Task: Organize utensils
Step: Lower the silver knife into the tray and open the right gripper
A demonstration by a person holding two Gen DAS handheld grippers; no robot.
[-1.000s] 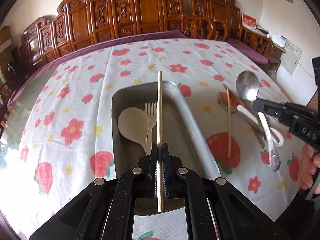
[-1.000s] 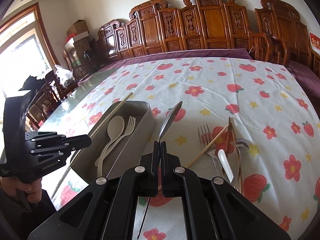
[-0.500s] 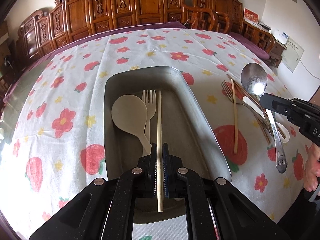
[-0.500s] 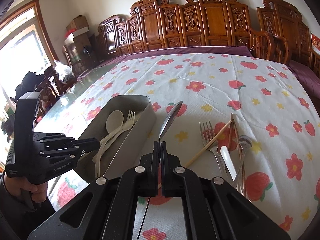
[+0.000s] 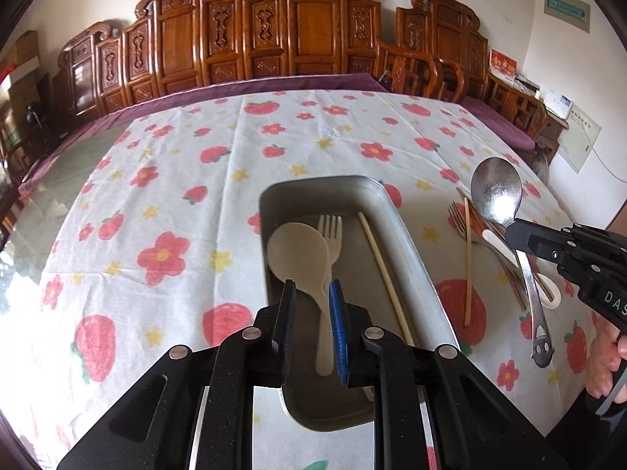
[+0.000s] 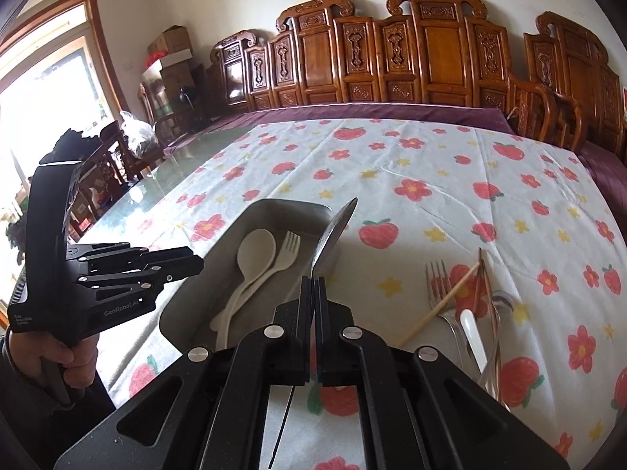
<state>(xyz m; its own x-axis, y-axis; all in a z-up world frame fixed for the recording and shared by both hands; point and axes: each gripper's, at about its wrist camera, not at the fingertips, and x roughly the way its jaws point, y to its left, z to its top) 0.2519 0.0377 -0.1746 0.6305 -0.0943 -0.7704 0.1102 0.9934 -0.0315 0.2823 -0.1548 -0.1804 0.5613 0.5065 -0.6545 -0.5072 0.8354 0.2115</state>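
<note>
A grey metal tray point(image 5: 411, 243) holds a cream spoon point(image 5: 298, 250), a cream fork point(image 5: 331, 231) and a wooden chopstick point(image 5: 386, 274) lying free along its right side. My left gripper point(image 5: 311, 290) hovers over the tray's near end; its jaws are opening with nothing between them. My right gripper point(image 6: 313, 280) is shut on the handle of a metal spoon point(image 6: 335, 231), held in the air just right of the tray point(image 6: 188, 305). In the left wrist view this spoon point(image 5: 495, 192) stands bowl up in the right gripper point(image 5: 513, 231).
Loose utensils lie on the strawberry cloth right of the tray: a metal fork point(image 6: 437, 278), a second chopstick point(image 6: 439, 305), a white-handled piece point(image 6: 472, 333) and others. Carved wooden chairs line the table's far side. A hand point(image 6: 66, 356) holds the left gripper point(image 6: 196, 264).
The left gripper let go of the chopstick, which now lies in the tray, and the gripper drew back a little. The right gripper with the metal spoon moved closer to the tray.
</note>
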